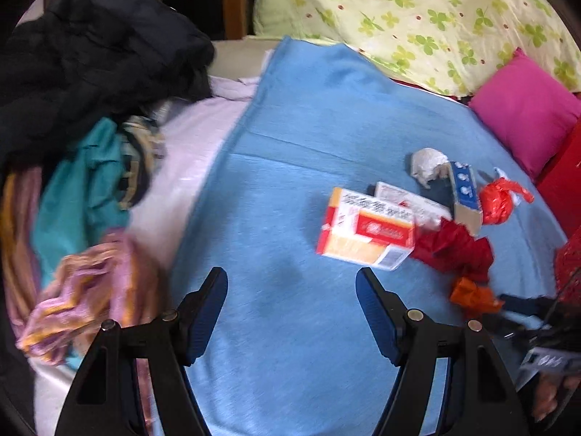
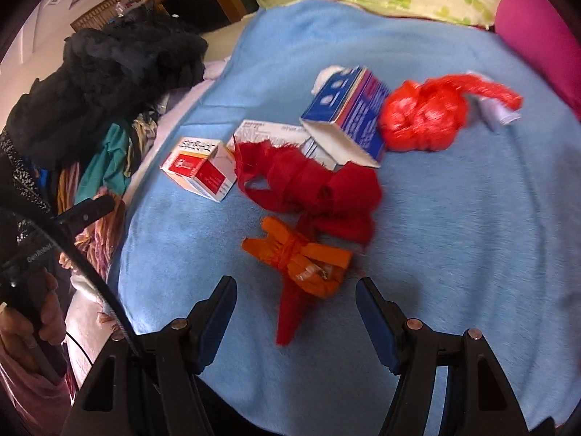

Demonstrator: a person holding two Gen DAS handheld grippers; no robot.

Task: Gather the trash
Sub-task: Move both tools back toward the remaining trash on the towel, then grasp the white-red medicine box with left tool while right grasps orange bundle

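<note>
Only from the right wrist, orange wrapper (image 2: 297, 258) shows whole; both fingers apart.

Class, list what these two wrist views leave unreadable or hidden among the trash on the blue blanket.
- Print on the red-and-white box: both views, blurred.
- White flat box: right wrist view, partly covered by the red crumpled cloth and the blue carton.
- White wad: right wrist view, mostly behind the blue carton.
- Small white item: behind the red plastic bag, blurred.
</note>
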